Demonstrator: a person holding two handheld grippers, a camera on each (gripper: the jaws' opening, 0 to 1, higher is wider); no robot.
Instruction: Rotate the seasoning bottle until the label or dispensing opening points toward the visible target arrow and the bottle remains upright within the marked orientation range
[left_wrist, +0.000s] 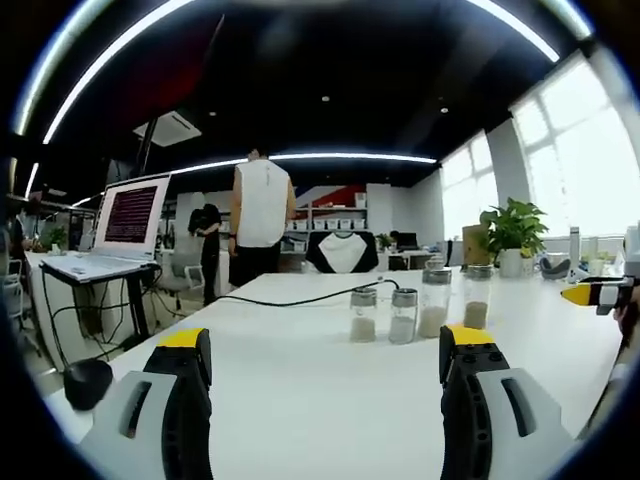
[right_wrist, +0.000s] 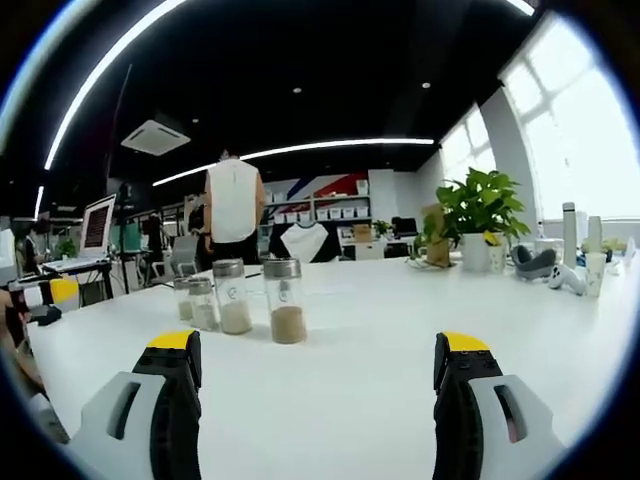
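Here both grippers, left (left_wrist: 325, 375) and right (right_wrist: 315, 375), stand wide and empty, short of four upright bottles (right_wrist: 286, 300) mid-table (right_wrist: 400, 330). Judged best: close squarely on one bottle's body, twisting about its vertical axis. Label facing cannot be told; no arrow is discernible.

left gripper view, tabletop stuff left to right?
Laptop → black cable → short jar → second short jar → tall jar → second tall jar → potted plant → right gripper's yellow tip at the right edge.
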